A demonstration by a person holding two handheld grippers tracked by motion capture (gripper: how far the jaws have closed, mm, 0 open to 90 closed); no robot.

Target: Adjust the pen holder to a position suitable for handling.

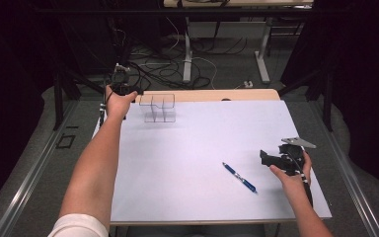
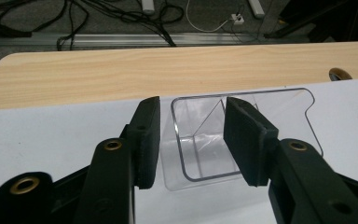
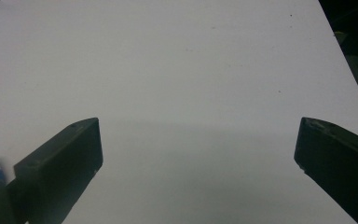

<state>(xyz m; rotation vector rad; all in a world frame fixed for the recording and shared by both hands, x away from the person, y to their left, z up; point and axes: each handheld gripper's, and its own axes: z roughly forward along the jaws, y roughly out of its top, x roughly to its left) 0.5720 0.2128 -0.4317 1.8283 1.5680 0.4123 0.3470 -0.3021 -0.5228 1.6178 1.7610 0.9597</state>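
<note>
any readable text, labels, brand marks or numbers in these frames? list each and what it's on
None readable.
Blue ballpoint pen on the white table sheet: any barrel print is too small to read.
Clear plastic compartment organiser: no markings visible.
Black gripper pads: no markings visible.

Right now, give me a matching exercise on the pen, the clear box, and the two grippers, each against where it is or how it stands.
Things:
1. pen
2. clear box
3. left gripper
4. right gripper

Places or states:
A. jaws wide apart over bare white sheet
B. standing at the far left of the sheet, near the wooden edge
C. lying flat near the right hand
D. jaws straddling a wall of the clear box, gap showing on the left pad's side

Pairs: 1-C, 2-B, 3-D, 4-A
</note>
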